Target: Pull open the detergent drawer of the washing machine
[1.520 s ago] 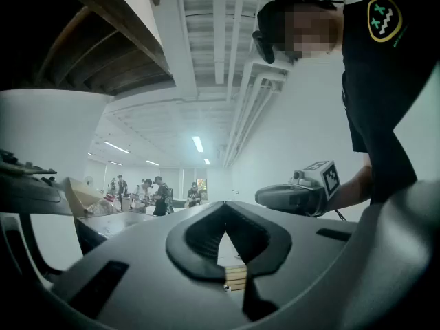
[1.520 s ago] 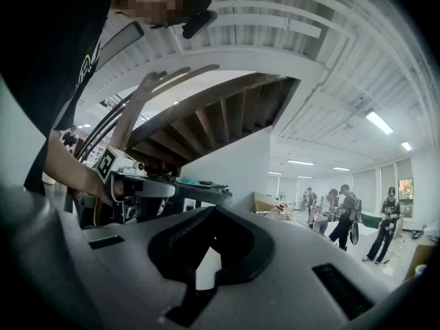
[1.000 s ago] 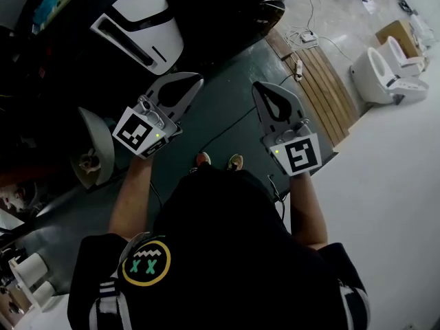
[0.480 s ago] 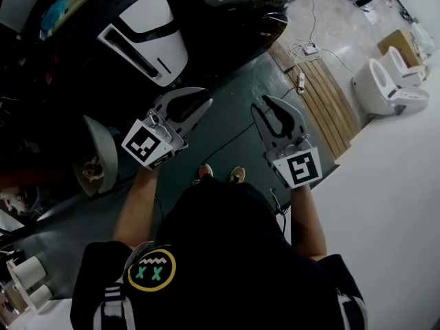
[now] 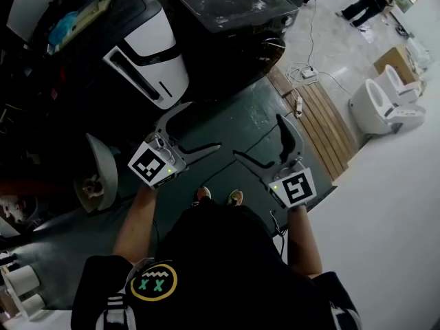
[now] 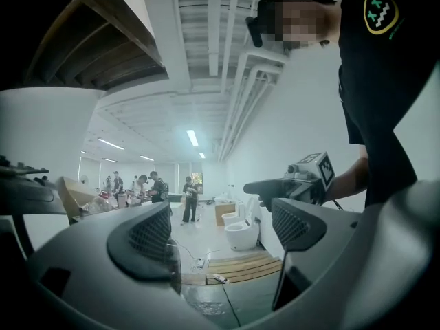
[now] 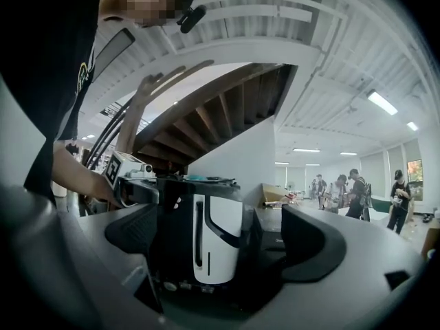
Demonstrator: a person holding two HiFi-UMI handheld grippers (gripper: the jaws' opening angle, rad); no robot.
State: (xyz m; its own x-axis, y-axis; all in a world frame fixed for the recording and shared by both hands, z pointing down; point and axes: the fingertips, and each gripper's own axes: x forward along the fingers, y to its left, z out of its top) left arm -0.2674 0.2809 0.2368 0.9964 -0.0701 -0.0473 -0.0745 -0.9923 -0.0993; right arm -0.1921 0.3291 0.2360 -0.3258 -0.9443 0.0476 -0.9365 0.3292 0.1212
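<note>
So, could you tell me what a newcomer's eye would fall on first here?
The two grippers stand out mid-frame in the head view: the left gripper and right gripper, jaws opening with nothing between them. Beyond them sit a white-and-black appliance upper left and white toilets at the right edge.

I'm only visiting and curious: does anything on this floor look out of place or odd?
Two white toilets stand on the open floor at right, an odd sight in a work hall. Near them a power strip lies loose on wooden boards, perhaps a trip hazard. Nothing looks broken.
</note>
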